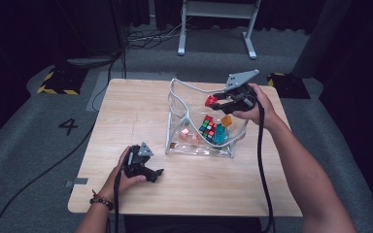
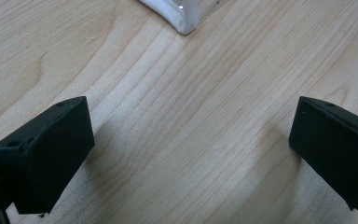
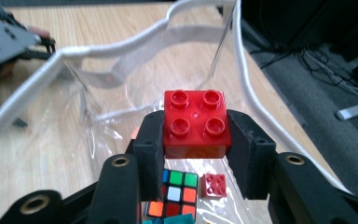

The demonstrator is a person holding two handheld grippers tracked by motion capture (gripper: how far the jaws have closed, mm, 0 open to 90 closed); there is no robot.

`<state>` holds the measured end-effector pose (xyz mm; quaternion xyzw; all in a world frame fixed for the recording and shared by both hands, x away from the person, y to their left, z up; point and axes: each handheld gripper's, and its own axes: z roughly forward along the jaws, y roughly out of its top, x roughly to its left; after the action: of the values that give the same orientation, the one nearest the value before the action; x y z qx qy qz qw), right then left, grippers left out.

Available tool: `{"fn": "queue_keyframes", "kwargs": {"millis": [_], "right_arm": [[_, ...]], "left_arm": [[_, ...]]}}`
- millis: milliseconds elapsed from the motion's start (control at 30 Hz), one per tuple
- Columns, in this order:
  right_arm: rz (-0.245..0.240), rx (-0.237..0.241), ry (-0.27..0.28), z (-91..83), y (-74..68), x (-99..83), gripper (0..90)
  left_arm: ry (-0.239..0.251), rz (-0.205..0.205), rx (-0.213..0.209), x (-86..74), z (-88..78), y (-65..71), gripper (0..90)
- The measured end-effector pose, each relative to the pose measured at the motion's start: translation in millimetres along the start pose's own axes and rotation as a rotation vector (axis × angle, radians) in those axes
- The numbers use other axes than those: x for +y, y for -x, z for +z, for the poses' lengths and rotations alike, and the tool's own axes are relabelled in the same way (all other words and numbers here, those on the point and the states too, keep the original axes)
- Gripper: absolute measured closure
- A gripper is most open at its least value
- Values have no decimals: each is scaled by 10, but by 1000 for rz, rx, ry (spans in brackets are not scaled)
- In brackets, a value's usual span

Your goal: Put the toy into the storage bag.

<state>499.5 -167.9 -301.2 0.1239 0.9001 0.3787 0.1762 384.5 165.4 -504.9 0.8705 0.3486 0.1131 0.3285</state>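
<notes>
Landmark: clear plastic bag with white corded rim [image 1: 201, 145], standing open on the light wooden table [image 1: 141, 111].
Right gripper [image 3: 196, 135]: pinching a red four-stud plastic building brick [image 3: 196, 122] between its pads, above the bag's open mouth.
Left gripper [image 1: 150, 172]: jaws spread wide with nothing between them, low over the table just outside the bag's near left corner.
Inside the bag: a multicoloured puzzle cube [image 1: 207, 127], a small pink studded brick [image 3: 213, 184].

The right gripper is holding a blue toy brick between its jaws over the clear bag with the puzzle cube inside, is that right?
Not quite: the toy brick is red, not blue, as the right gripper view shows. The rest stands: the right gripper has its jaws shut on it over the clear bag, and the puzzle cube lies inside.
</notes>
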Motion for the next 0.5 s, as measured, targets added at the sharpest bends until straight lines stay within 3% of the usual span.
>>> {"fn": "queue_keyframes", "kwargs": {"millis": [500], "right_arm": [[-50,26,-215,319,35,-43,593]], "left_arm": [[0,1,0,0,0,-1,0]]}}
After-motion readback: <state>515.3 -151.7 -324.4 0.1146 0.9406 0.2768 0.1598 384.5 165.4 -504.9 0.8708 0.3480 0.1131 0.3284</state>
